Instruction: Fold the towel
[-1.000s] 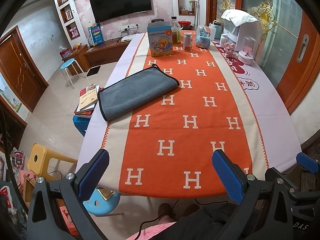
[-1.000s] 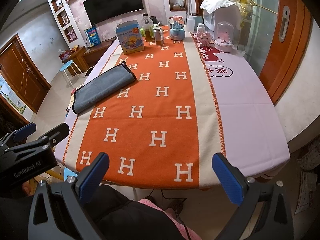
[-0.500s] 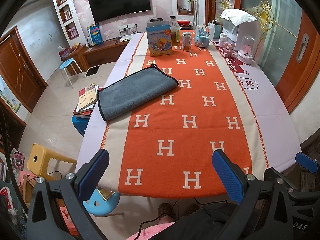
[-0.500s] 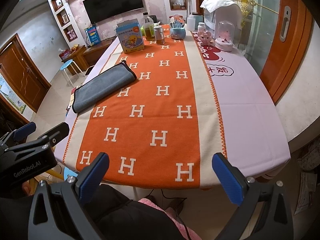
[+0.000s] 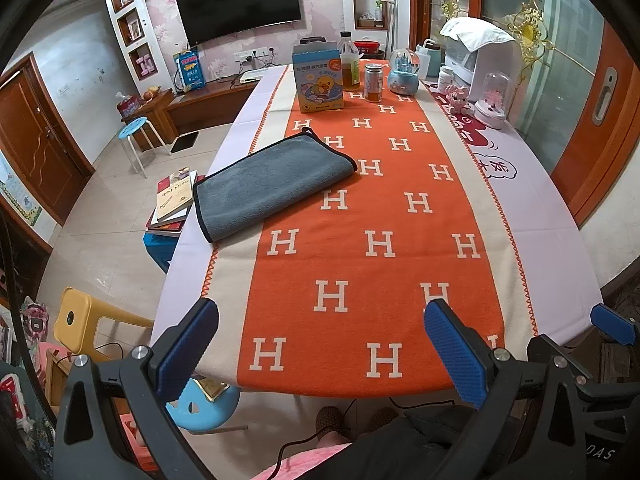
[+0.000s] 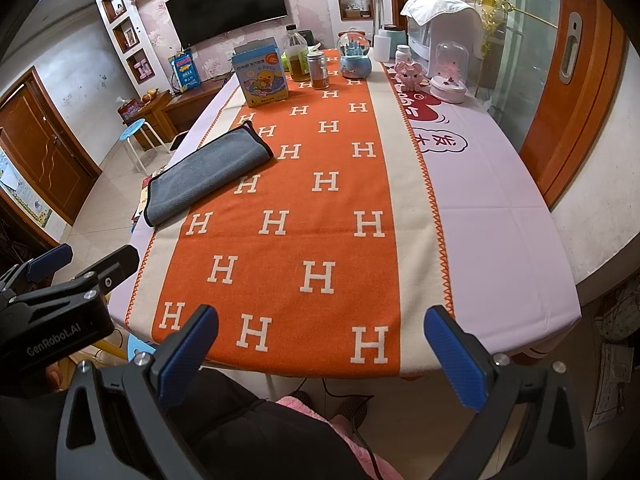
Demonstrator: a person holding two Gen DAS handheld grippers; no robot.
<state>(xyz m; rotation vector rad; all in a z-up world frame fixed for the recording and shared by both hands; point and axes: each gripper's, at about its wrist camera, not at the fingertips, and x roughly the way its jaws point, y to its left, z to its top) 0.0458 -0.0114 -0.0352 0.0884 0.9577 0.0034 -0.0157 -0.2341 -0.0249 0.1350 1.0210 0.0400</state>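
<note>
**Grey towel lies folded on the left side of the table, both grippers wide open at the near edge**

The towel (image 5: 272, 184) is a grey, soft-napped cloth with a thin dark binding along its edges. It lies flat as a long rectangle, apparently already doubled over, with a small dark loop at its far corner. Its surface is smooth, with only faint creases near the middle.

Its long axis runs diagonally: the near end sits over the left border of the table (image 5: 532, 200), close to the edge, and the far end points inward and away, onto the orange runner (image 5: 360, 272) patterned with white "H" letters. In the right wrist view the towel (image 6: 208, 174) shows the same slant, well apart from both grippers.

Readable writing is sparse. The left gripper's body, seen in the right wrist view, carries "GenRobot.AI". A blue box (image 5: 319, 80) standing at the far end of the runner shows a yellow duck and the word "DUCK"; its other print is too small to read. The pink cloth to the right bears large Chinese characters in a white cloud shape.

The left gripper (image 5: 320, 348) hangs at the near edge of the table with its blue-padded fingers (image 5: 188, 354) spread wide, holding nothing. The right gripper (image 6: 320, 354) is likewise spread wide and holds nothing.
</note>
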